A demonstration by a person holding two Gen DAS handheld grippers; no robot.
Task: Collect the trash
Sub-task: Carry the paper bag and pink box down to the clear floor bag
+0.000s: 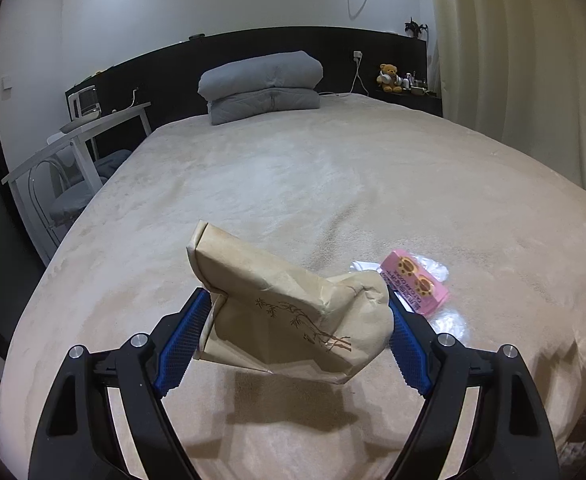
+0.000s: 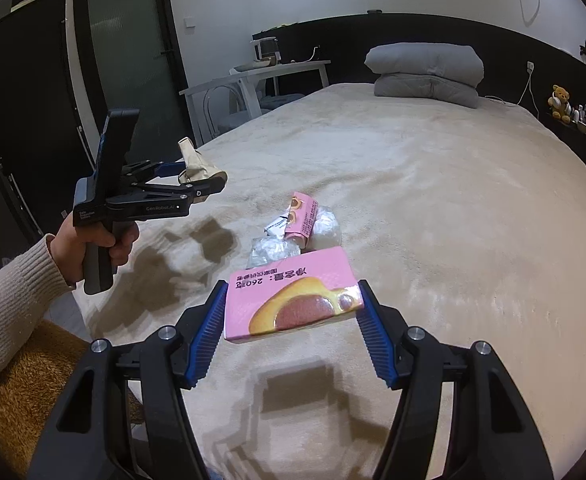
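Note:
My left gripper (image 1: pixel 297 294) is shut on a crumpled brown paper bag (image 1: pixel 289 312) with a bamboo drawing, held clear of the beige bed (image 1: pixel 293 180) with its shadow below. In the right wrist view that left gripper (image 2: pixel 209 184) and the bag (image 2: pixel 193 164) hang at the left, in a person's hand (image 2: pixel 93 240). My right gripper (image 2: pixel 293 288) is shut on a pink snack box (image 2: pixel 293 304), lifted above the blanket. A second pink box (image 2: pixel 303 216) lies on the bed among clear plastic wrappers (image 2: pixel 273 250), and it also shows in the left wrist view as the pink box (image 1: pixel 417 284).
Folded grey bedding (image 1: pixel 261 84) sits by the dark headboard. A white table and chair (image 1: pixel 81 136) stand left of the bed. A shelf with a teddy bear (image 1: pixel 389 76) is at the far right, by a curtain (image 1: pixel 513 60). A brown fuzzy cloth (image 2: pixel 25 392) lies at the near bed edge.

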